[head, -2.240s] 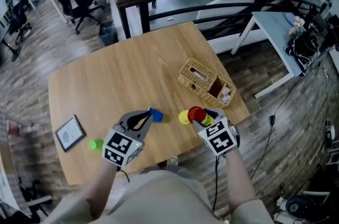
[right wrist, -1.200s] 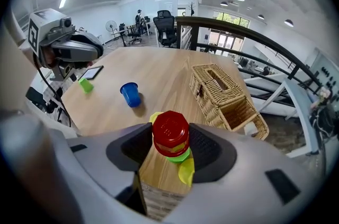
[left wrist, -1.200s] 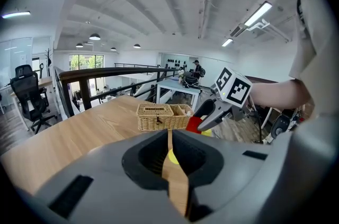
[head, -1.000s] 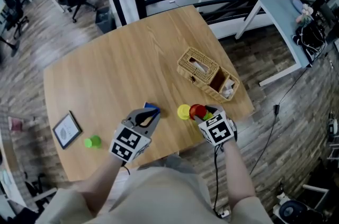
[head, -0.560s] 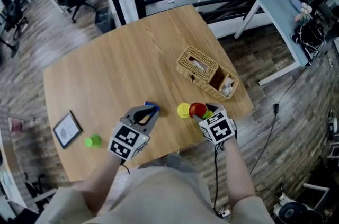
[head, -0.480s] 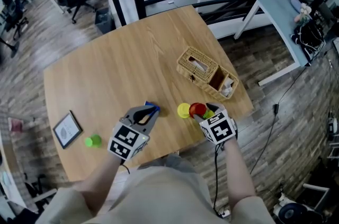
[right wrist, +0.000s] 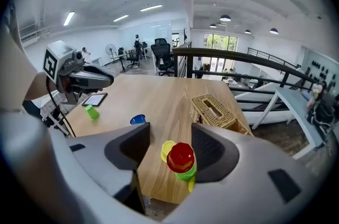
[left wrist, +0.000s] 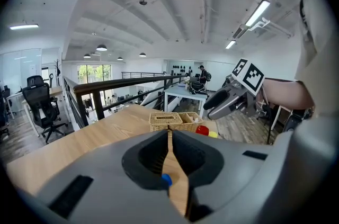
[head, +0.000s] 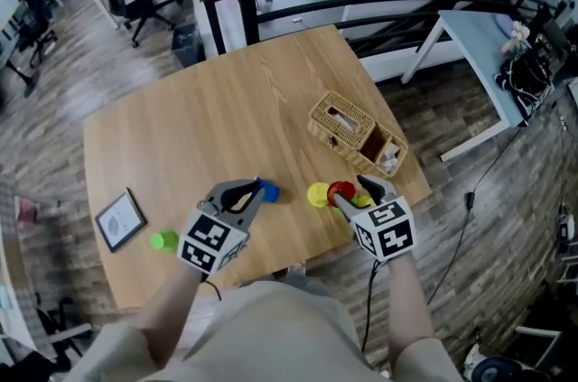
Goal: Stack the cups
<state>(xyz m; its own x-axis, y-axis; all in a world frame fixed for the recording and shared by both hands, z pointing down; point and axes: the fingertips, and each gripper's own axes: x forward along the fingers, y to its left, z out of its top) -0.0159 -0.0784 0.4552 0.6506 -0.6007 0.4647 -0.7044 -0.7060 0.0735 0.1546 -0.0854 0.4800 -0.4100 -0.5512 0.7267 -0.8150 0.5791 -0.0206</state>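
A red cup (right wrist: pixel 181 156) sits upside down on a green cup (right wrist: pixel 187 171) near the table's front edge, with a yellow cup (right wrist: pixel 167 149) beside it. My right gripper (right wrist: pixel 170 138) is open and this stack stands between its jaws, clear of both pads. In the head view the red cup (head: pixel 341 191) lies just ahead of the right gripper (head: pixel 355 194). A blue cup (head: pixel 269 191) rests right at the tips of my left gripper (head: pixel 248 193), which is shut and empty. A second green cup (head: pixel 163 240) stands alone at the left.
A wicker box (head: pixel 356 135) sits on the wooden table (head: pixel 217 118) behind the stack. A small framed tablet (head: pixel 119 220) lies near the left edge. The table's front edge runs close under both grippers, with a railing and floor beyond.
The right jaws have spread apart from the red-topped stack, which stays standing on the table. The left gripper remains shut beside the blue cup.
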